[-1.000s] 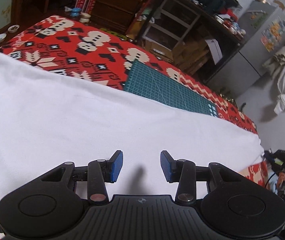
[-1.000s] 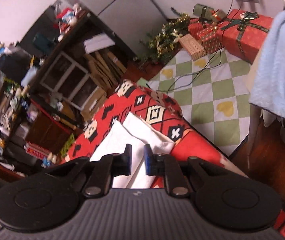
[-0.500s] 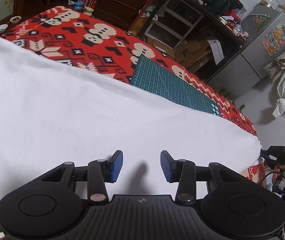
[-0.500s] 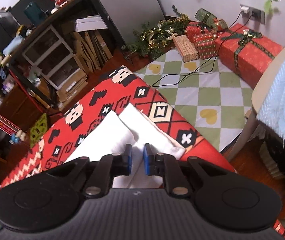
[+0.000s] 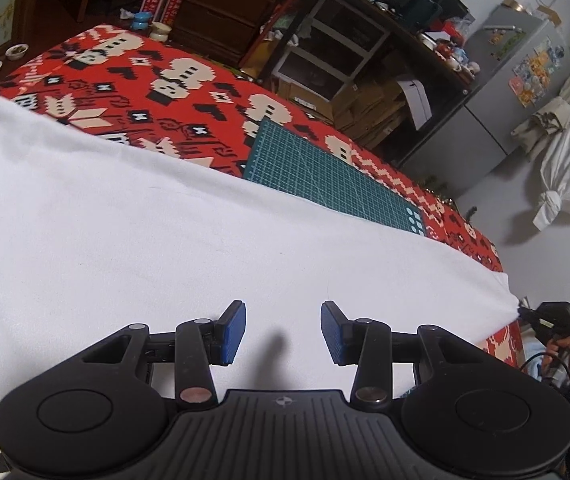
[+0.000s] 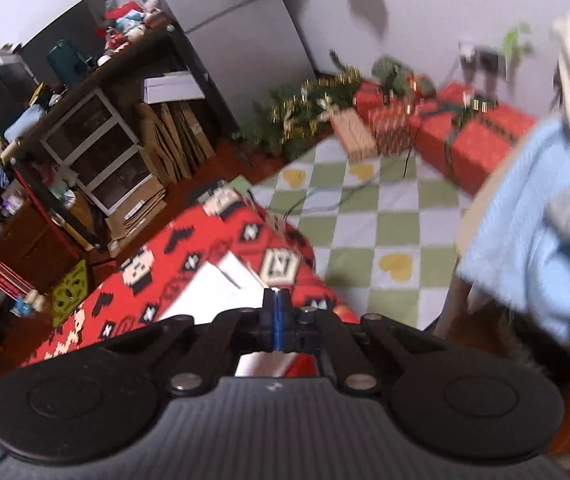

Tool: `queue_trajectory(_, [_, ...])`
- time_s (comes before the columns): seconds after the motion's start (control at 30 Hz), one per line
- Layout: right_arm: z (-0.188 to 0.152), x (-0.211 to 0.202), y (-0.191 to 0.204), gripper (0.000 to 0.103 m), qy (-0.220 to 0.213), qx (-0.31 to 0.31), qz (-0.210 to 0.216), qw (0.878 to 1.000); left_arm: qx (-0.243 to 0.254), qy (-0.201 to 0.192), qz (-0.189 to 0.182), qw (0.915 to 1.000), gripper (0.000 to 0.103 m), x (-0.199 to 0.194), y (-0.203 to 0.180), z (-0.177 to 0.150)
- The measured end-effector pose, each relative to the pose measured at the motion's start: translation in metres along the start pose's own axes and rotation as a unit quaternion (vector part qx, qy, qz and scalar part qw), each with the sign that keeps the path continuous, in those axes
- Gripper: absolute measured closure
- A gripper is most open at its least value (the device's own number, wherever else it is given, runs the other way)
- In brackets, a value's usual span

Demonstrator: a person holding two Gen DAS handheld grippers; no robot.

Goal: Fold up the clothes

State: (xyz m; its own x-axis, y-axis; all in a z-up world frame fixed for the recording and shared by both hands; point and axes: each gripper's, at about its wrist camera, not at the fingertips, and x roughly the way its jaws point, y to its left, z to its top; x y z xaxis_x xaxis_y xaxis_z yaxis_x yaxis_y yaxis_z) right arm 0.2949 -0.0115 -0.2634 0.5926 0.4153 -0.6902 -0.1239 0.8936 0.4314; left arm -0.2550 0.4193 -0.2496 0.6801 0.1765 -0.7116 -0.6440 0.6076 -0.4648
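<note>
The white garment lies spread flat across the near part of the table, running from the far left out to a pointed corner at the right edge. It looks like thin, soft cotton: light, limp, with no stiffness to keep a shape when lifted, and likely to sag and drag if taken by one point only. Corners and hems seem the best places to grip, a thin edge pinched between the pads.

The table wears a red patterned cloth, which probably gives enough friction that the garment will not slide freely. A green cutting mat lies on it just beyond the garment's far edge. Around it the room is crowded: dark shelves and a grey fridge far right, wrapped gift boxes on a checkered floor mat.

The left gripper hovers over the middle of the garment, jaws partly open and empty. The right gripper is fully closed at the garment's right corner; in the left view that corner meets its tips, so it seems pinched, though the blur leaves this unsure.
</note>
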Motion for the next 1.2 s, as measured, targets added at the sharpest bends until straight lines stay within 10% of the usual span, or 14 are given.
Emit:
queue_trajectory(0.47, [0.02, -0.014, 0.009, 0.093, -0.015, -0.058, 0.04, 0.997, 0.082, -0.012, 0.034, 0.9959, 0.062, -0.001, 0.0, 0.039])
queue_trajectory(0.7, [0.022, 0.02, 0.055, 0.082, 0.011, -0.174, 0.035, 0.984, 0.232, -0.042, 0.062, 0.9699, 0.062, 0.015, -0.007, 0.062])
queue_trajectory(1.2, [0.028, 0.05, 0.077, 0.079, 0.022, -0.249, 0.065, 0.966, 0.383, 0.004, 0.014, 0.9235, 0.062, 0.068, -0.014, 0.083])
